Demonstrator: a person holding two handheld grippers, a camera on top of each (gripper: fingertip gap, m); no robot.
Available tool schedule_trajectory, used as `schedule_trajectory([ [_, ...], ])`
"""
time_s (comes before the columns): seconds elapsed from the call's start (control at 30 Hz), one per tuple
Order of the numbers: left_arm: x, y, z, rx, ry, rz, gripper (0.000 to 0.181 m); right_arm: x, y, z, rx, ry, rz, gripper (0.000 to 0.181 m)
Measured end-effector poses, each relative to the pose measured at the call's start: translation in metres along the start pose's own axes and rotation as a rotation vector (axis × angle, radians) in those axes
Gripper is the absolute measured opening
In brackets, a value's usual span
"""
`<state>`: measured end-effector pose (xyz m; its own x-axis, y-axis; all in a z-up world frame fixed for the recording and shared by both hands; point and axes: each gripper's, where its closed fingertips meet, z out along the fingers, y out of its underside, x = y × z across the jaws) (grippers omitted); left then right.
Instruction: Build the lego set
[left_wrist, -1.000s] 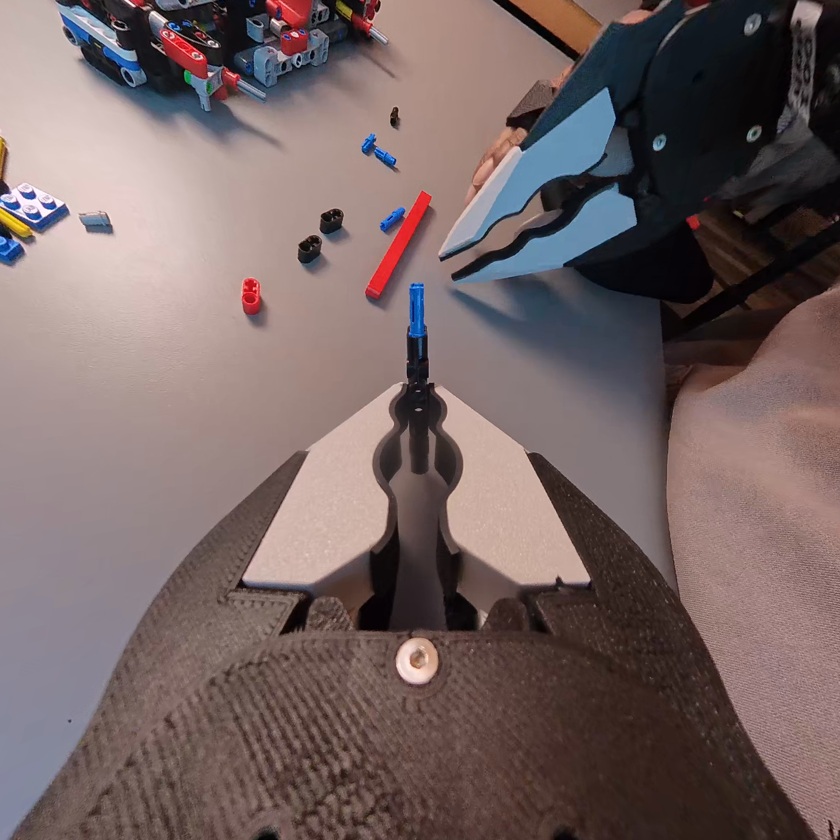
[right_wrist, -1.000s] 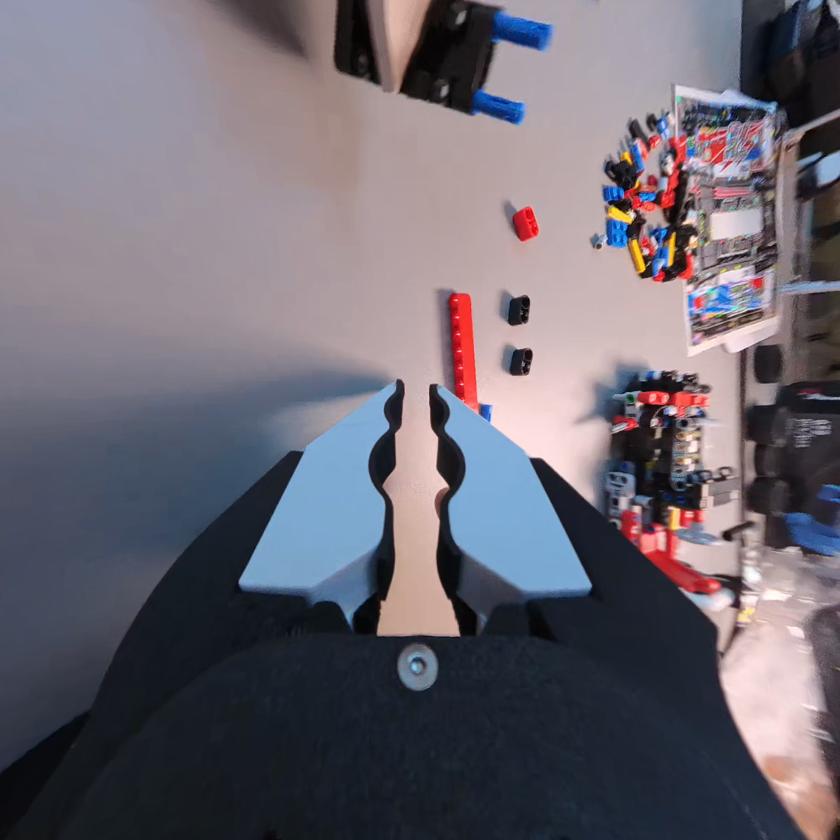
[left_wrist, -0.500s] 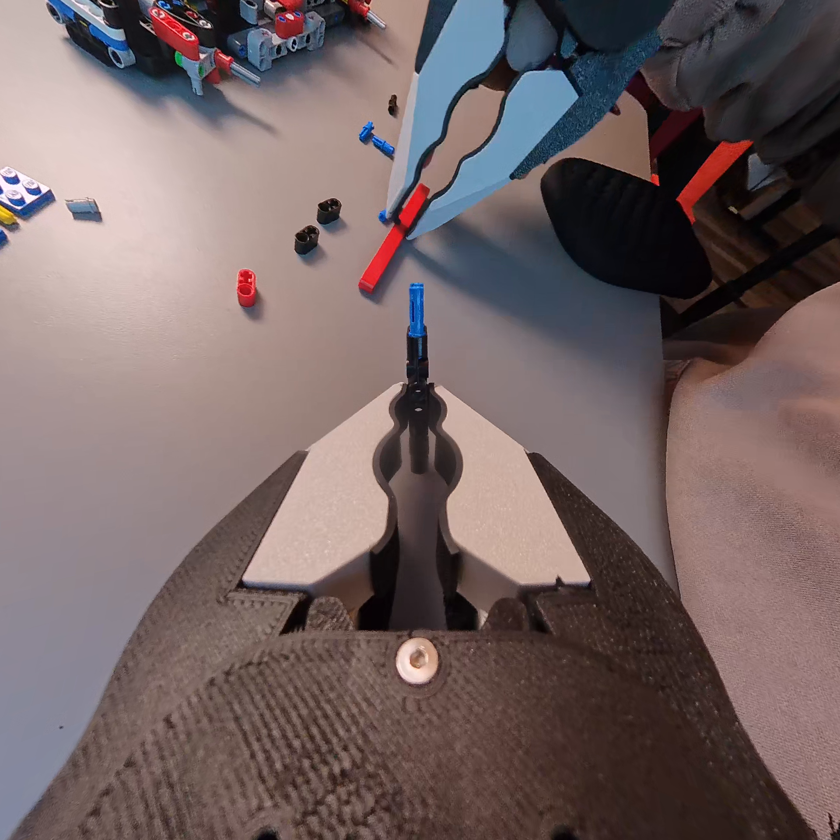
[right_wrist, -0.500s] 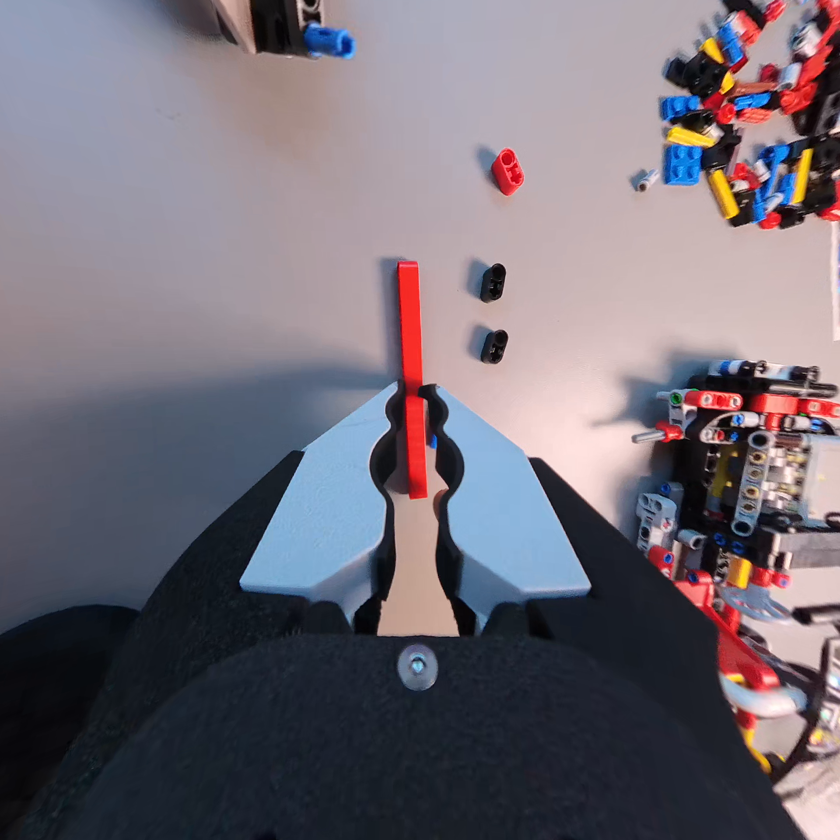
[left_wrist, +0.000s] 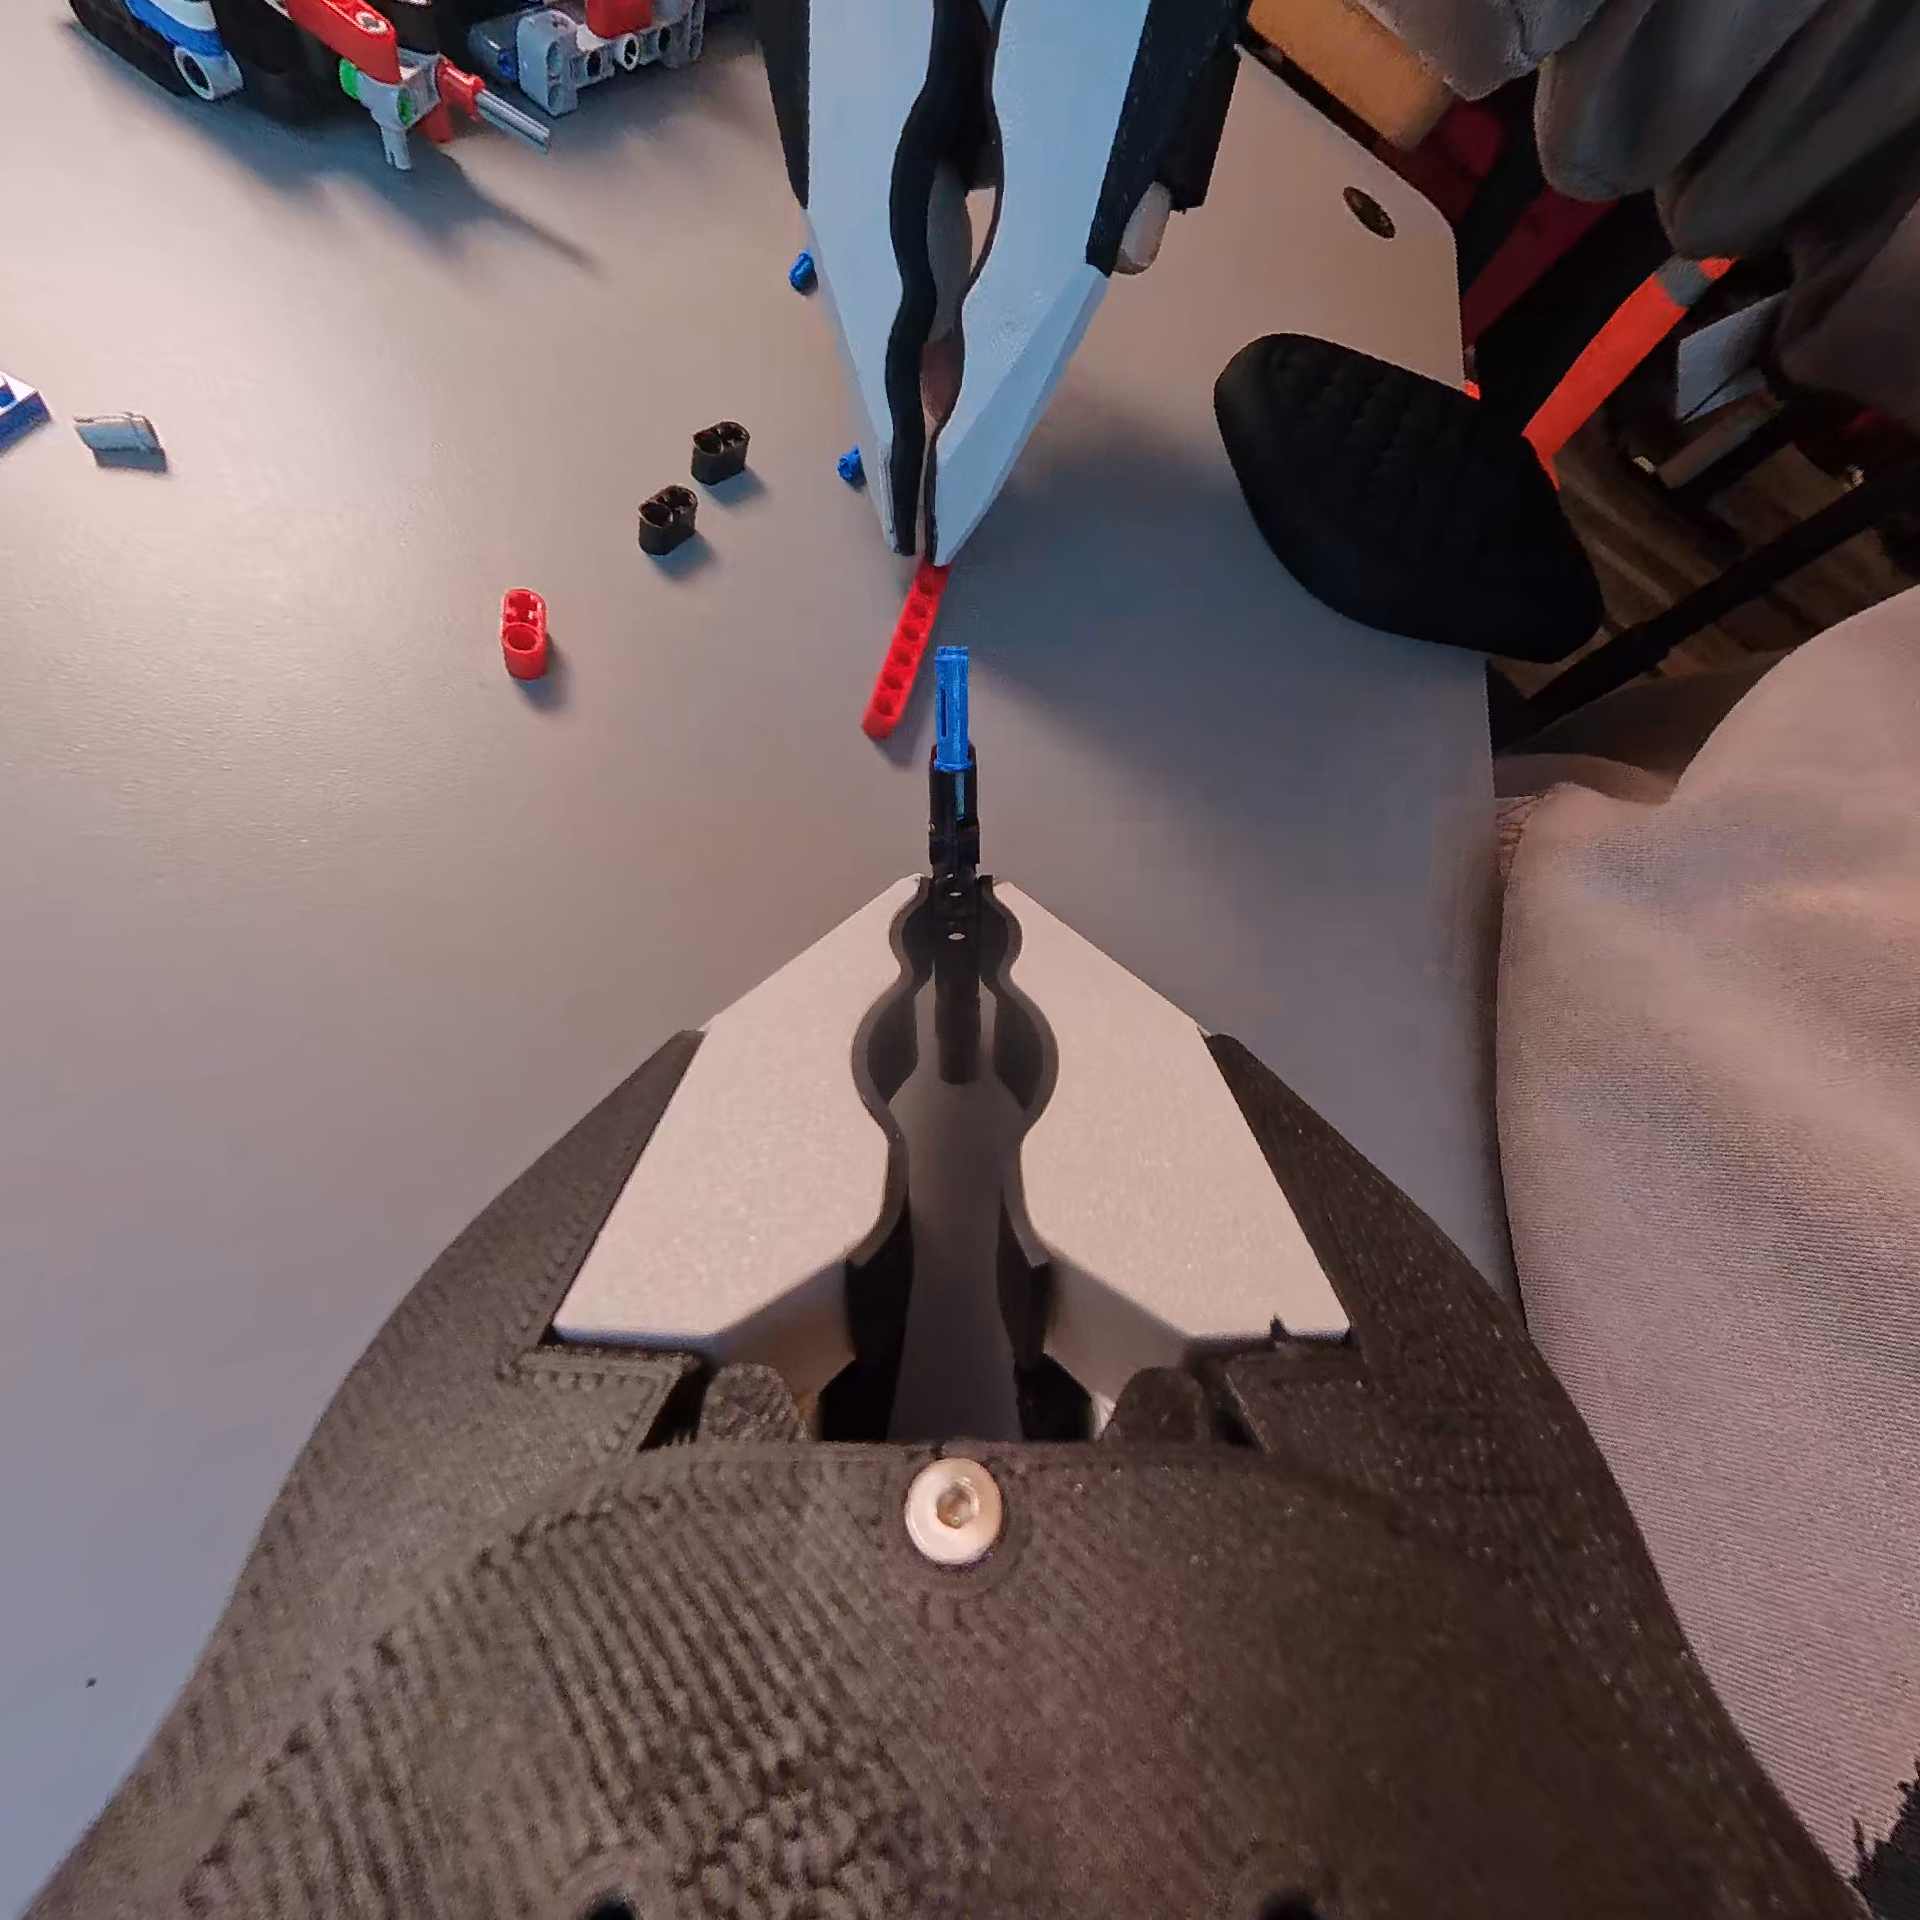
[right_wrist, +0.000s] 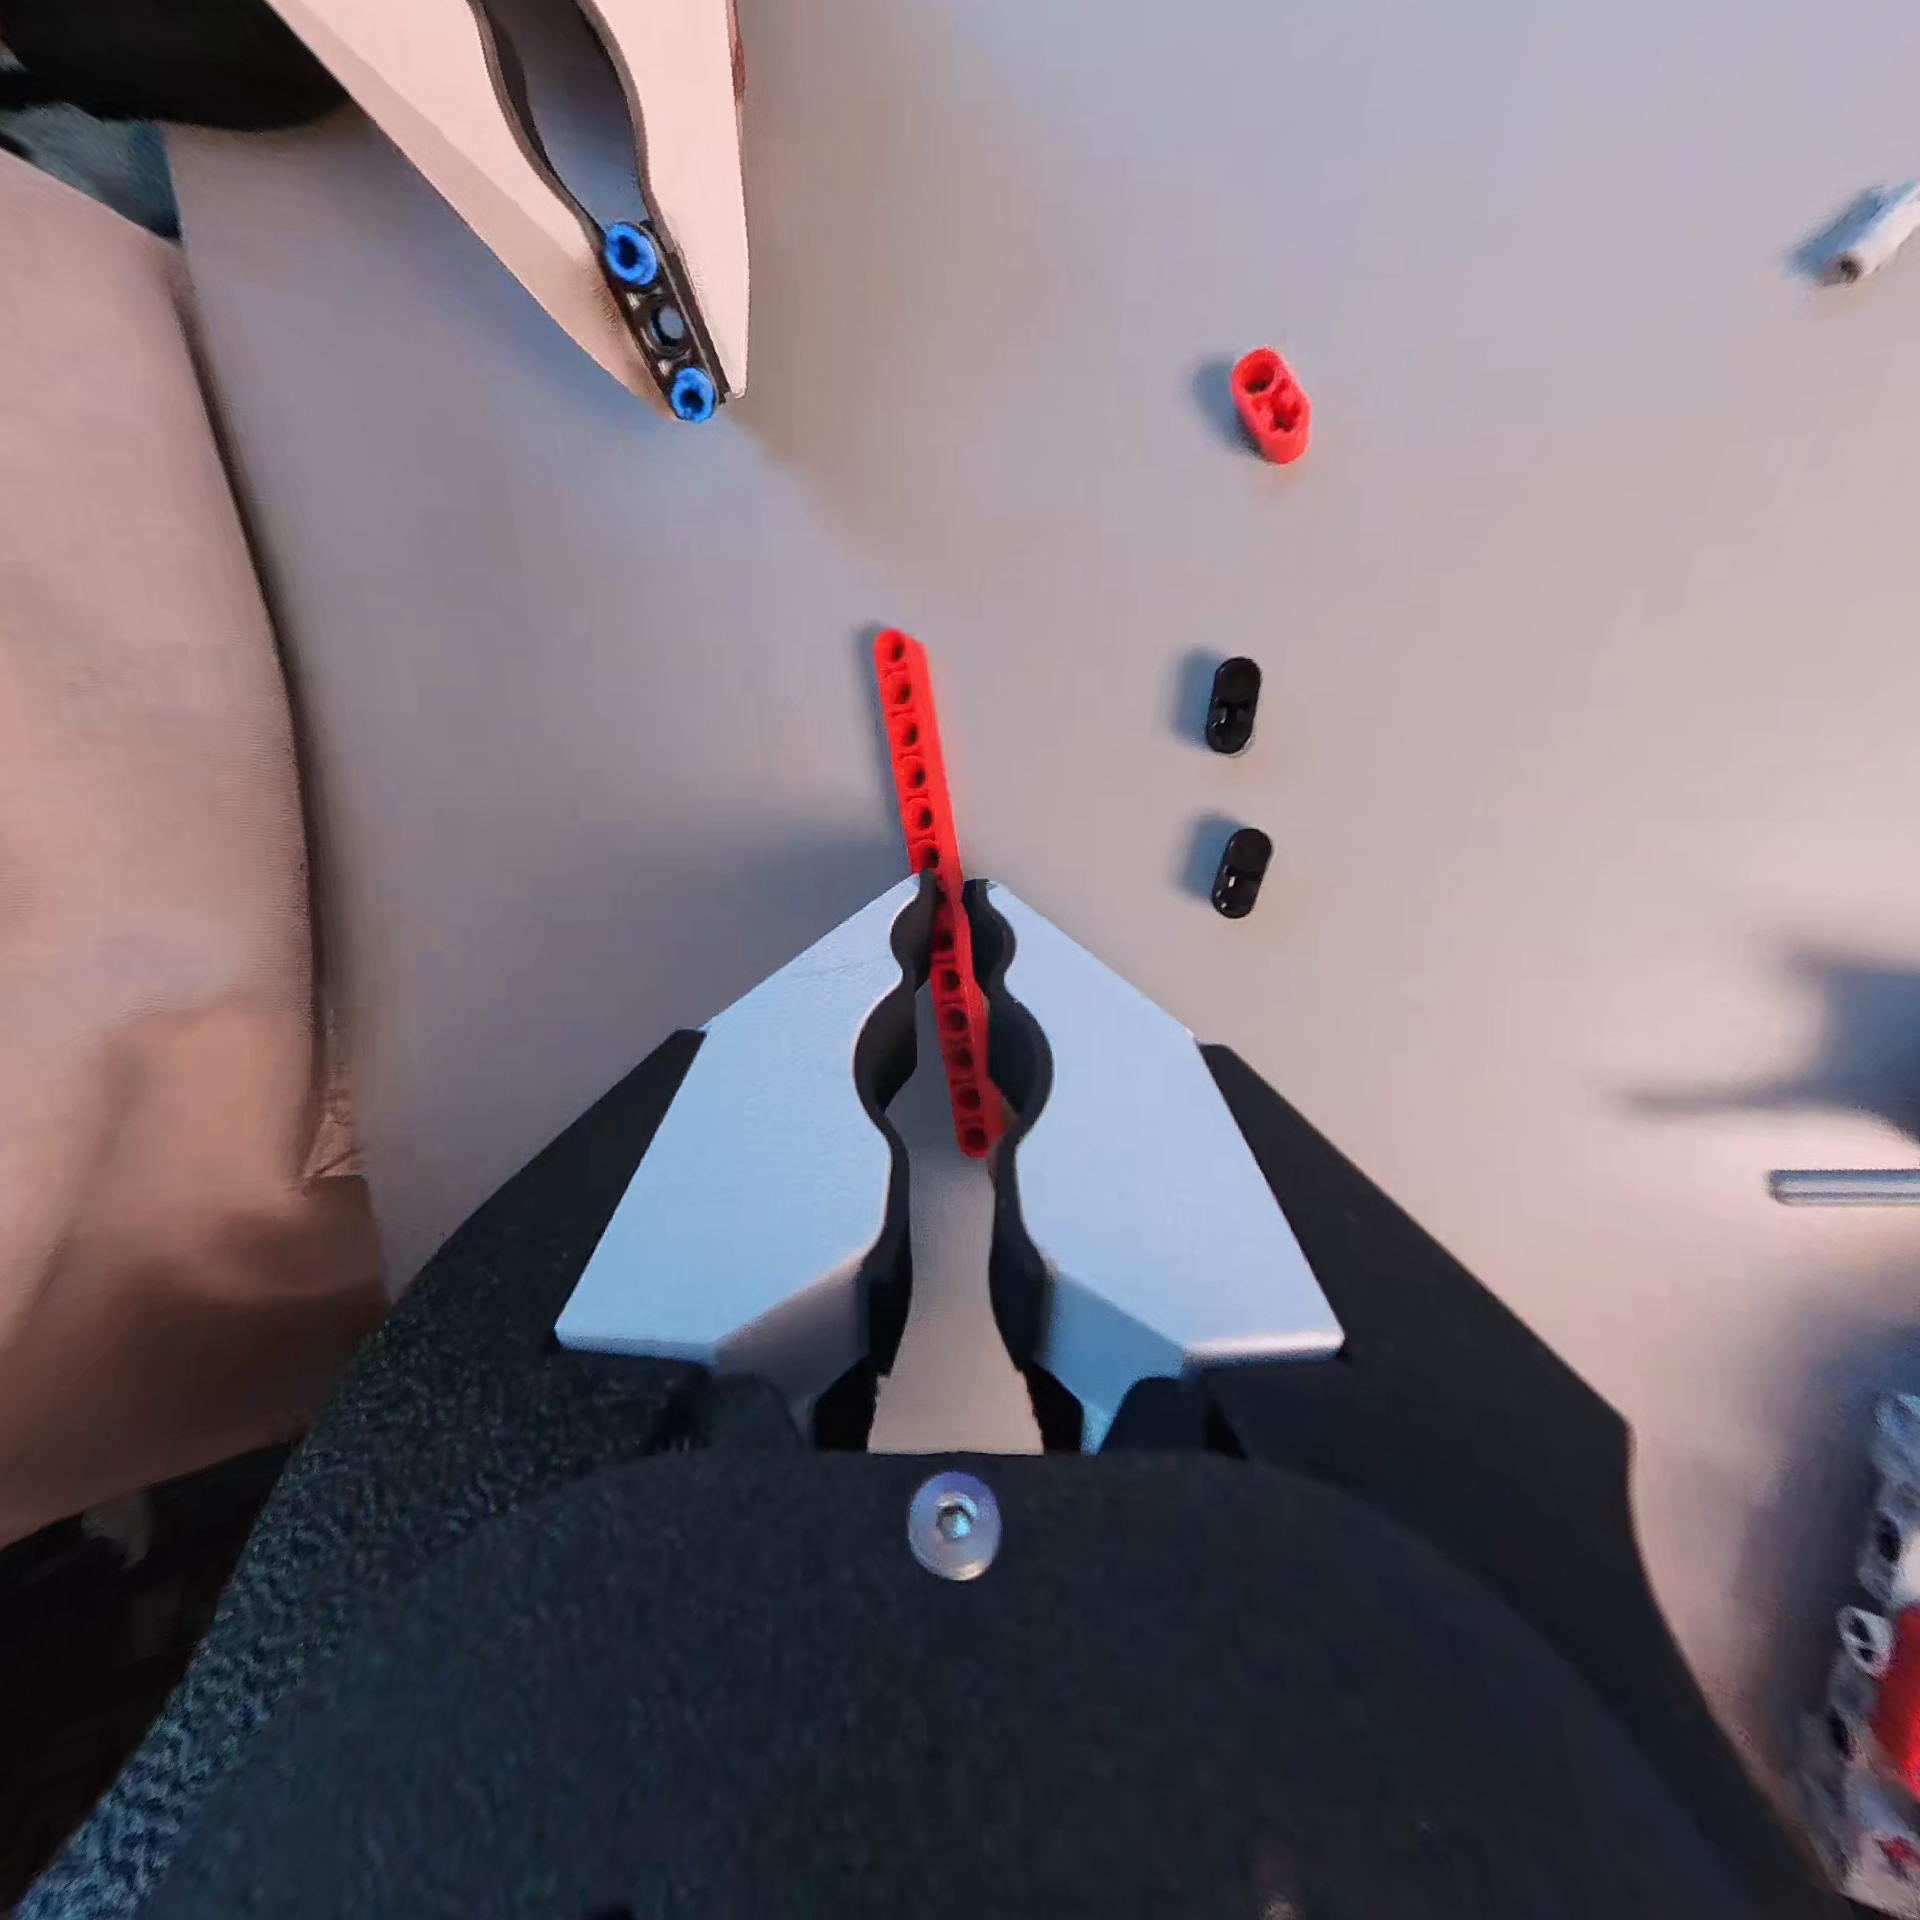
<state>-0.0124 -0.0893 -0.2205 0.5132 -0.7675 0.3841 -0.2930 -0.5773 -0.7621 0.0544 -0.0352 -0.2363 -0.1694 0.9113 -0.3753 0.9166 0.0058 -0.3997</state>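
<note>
On the grey bench (left_wrist: 312, 935), a small red connector (left_wrist: 523, 632) lies to the left, with two black connectors (left_wrist: 666, 518) just right of it. At centre, the left gripper (left_wrist: 954, 883) is closed tight on a black beam (left_wrist: 954, 831) carrying blue pins (left_wrist: 951, 707). The right gripper (right_wrist: 951, 883) pinches a long red beam (right_wrist: 914, 748) near its middle, the beam's far end reaching toward the left gripper. The part-built model (left_wrist: 416, 62) sits well behind.
</note>
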Motion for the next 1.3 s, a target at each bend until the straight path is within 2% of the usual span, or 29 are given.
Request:
schedule_trajectory([
  [0.13,0.001,0.000,0.000,0.002,0.011,-0.005,0.005,-0.004,-0.010,-0.006,0.069,0.125,-0.159,0.009],
  [0.3,0.001,0.000,0.002,0.001,0.015,-0.010,0.005,-0.005,-0.002,-0.003,0.003,0.283,-0.327,0.021],
  [0.47,0.002,-0.001,0.002,0.007,0.016,-0.009,0.005,-0.002,-0.004,0.010,-0.048,0.298,-0.375,0.024],
  [0.73,0.001,-0.002,0.000,0.014,0.005,-0.006,0.005,0.000,-0.005,0.012,-0.127,0.277,-0.356,0.022],
  [0.83,0.002,-0.001,0.002,0.006,0.006,0.000,0.005,0.002,-0.008,0.012,-0.123,0.303,-0.342,0.005],
  [1.0,0.004,-0.002,0.003,0.010,0.003,0.011,0.005,0.000,-0.008,0.013,-0.123,0.336,-0.381,0.004],
  [1.1,0.007,-0.005,0.002,0.025,0.009,0.027,0.005,-0.016,-0.017,0.010,-0.002,0.225,-0.292,0.004],
  [1.2,0.011,-0.009,0.001,0.037,0.009,0.049,0.005,-0.034,-0.047,-0.022,0.178,0.118,-0.223,0.004],
  [1.3,0.016,-0.015,0.000,0.065,0.032,0.062,0.005,-0.052,-0.069,-0.051,0.278,0.037,-0.213,0.004],
])
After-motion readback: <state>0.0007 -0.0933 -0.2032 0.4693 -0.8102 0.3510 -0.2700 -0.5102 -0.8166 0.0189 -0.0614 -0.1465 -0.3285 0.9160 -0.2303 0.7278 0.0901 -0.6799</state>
